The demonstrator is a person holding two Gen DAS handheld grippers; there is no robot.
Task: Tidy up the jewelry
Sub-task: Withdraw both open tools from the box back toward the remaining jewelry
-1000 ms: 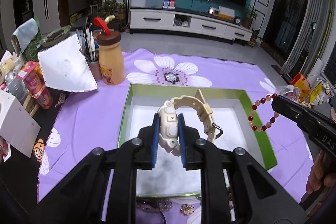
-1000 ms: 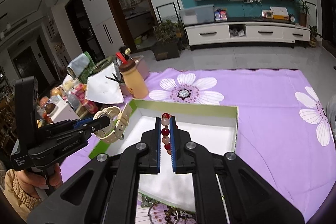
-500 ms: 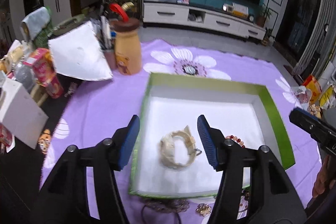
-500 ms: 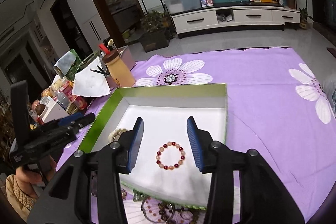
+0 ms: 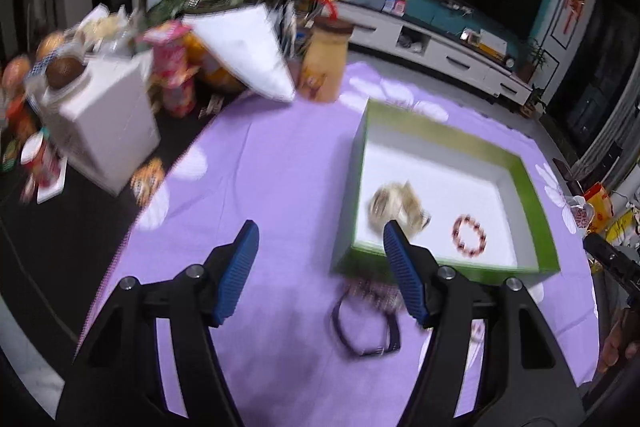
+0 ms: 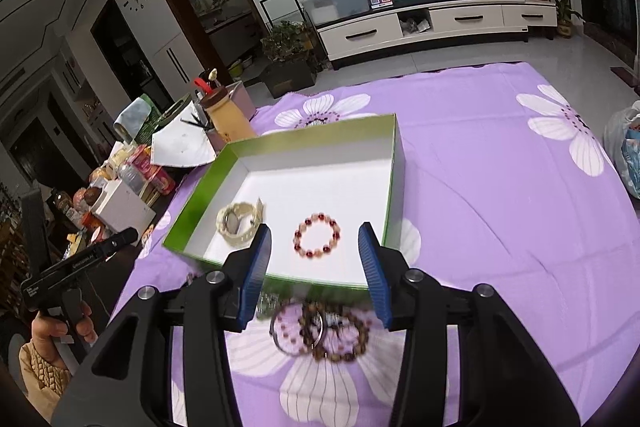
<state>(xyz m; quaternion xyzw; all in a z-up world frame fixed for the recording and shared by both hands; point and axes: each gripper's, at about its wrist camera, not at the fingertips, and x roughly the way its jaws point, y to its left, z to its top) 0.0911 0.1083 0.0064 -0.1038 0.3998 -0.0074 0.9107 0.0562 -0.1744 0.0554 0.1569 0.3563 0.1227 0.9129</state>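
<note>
Our left gripper (image 5: 320, 267) is opening, empty; our right gripper (image 6: 314, 263) stands spread, empty, the bracelet (image 6: 317, 239) just beyond it. The box (image 6: 394, 187) holds two pieces: one watch (image 6: 239, 223), one bracelet.

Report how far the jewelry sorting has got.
Done: the cream watch and the red bead bracelet lie inside the green box. In hand: nothing; the left gripper, jaws opening, and the right gripper are both empty. Left: a pile of bracelets on the purple cloth in front of the box.
</note>
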